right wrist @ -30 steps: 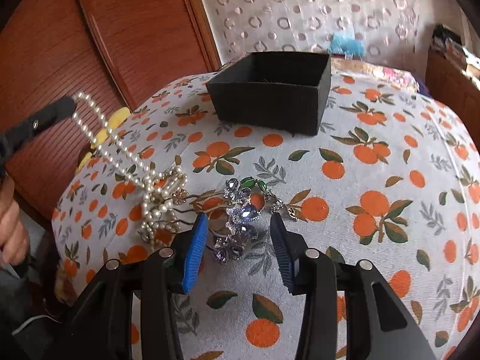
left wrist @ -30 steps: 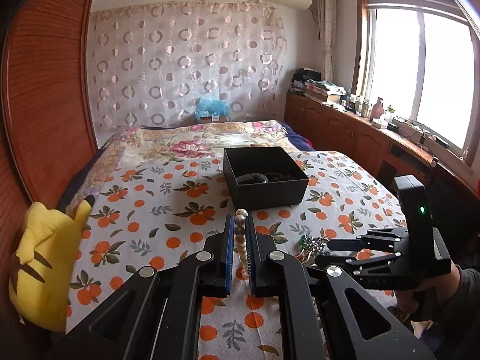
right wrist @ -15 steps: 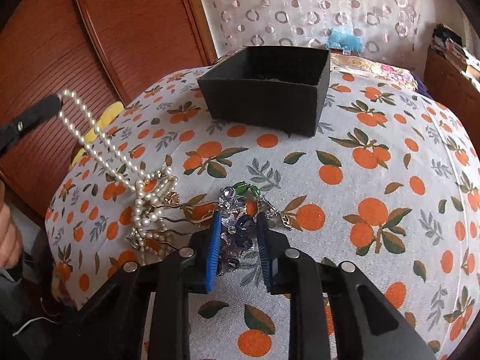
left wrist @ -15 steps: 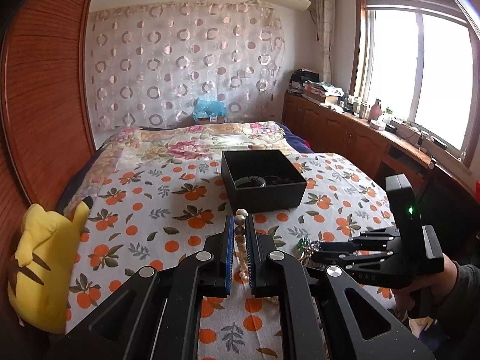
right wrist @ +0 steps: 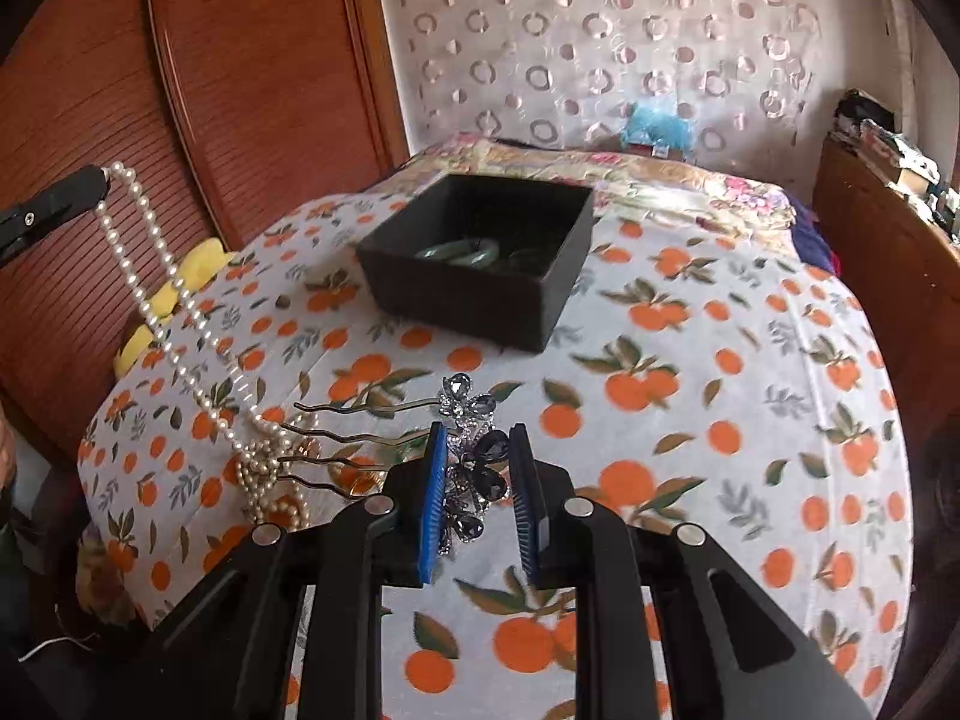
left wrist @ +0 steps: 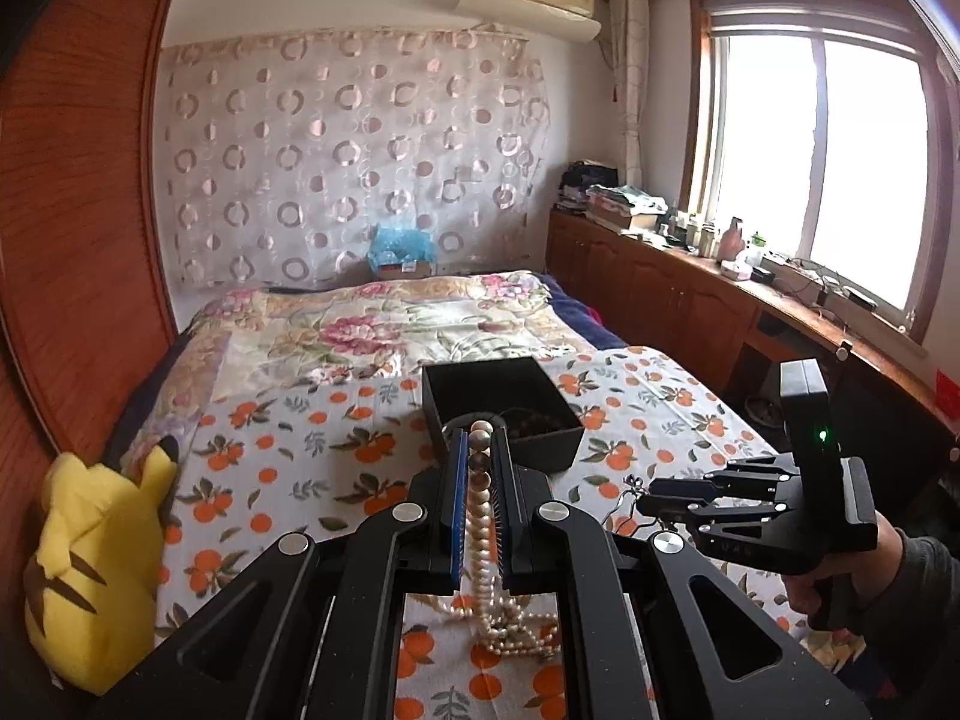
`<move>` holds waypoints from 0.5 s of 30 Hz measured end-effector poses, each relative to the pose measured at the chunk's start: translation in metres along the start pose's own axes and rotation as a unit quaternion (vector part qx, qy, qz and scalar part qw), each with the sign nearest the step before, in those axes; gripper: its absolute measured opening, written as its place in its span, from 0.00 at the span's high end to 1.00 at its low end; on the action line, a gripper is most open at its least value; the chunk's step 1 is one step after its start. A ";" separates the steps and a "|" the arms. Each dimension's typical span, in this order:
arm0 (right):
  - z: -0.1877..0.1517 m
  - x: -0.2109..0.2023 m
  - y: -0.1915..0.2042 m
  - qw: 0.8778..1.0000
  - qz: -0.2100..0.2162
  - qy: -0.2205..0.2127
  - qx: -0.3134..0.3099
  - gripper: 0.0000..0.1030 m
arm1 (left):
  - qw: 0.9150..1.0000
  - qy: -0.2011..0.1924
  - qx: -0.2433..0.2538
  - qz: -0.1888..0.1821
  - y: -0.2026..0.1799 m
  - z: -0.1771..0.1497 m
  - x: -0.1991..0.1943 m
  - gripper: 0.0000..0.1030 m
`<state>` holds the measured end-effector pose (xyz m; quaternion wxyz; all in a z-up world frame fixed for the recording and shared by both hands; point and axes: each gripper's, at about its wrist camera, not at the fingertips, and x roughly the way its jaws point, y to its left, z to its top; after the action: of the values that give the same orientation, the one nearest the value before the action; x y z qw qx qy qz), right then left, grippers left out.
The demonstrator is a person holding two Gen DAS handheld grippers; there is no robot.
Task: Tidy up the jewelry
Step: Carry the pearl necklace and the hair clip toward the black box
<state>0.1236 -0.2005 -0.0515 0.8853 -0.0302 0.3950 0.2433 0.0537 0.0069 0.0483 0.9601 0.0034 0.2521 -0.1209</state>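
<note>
My left gripper (left wrist: pixel 478 450) is shut on a white pearl necklace (left wrist: pixel 480 516), lifted so the strand hangs down to a heap on the bed; it also shows in the right wrist view (right wrist: pixel 150 252). My right gripper (right wrist: pixel 477 450) is shut on a rhinestone flower hair comb (right wrist: pixel 474 450) and holds it above the bed, its wavy gold prongs (right wrist: pixel 342 438) pointing left. The right gripper also shows in the left wrist view (left wrist: pixel 654 489). An open black box (right wrist: pixel 480 258) stands further back on the bed with a green bangle (right wrist: pixel 462 251) inside.
The bed carries an orange-print cloth (right wrist: pixel 690 396) with a floral quilt (left wrist: pixel 372 324) behind. A yellow plush toy (left wrist: pixel 90 564) lies at the left edge by the wooden headboard (left wrist: pixel 78 210). Wooden cabinets (left wrist: pixel 660 288) run under the window on the right.
My right gripper closed on the hair comb and lifted it off the cloth. My left gripper rose higher with the pearl necklace, drawing more strand off the bed.
</note>
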 end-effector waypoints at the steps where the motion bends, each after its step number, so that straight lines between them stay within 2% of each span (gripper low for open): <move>1: 0.003 -0.003 -0.001 1.000 -0.001 -0.003 0.000 0.78 | 1.000 -0.002 0.002 -0.001 -0.001 0.004 -0.001 0.94; 15: 0.033 -0.031 -0.006 0.999 -0.014 -0.038 -0.017 0.78 | 0.998 -0.058 0.041 -0.002 -0.018 0.075 -0.023 0.94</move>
<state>0.1314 -0.2109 -0.0071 0.9023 -0.0411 0.3568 0.2387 0.0663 -0.0103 0.1259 0.9719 0.0350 0.1912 -0.1327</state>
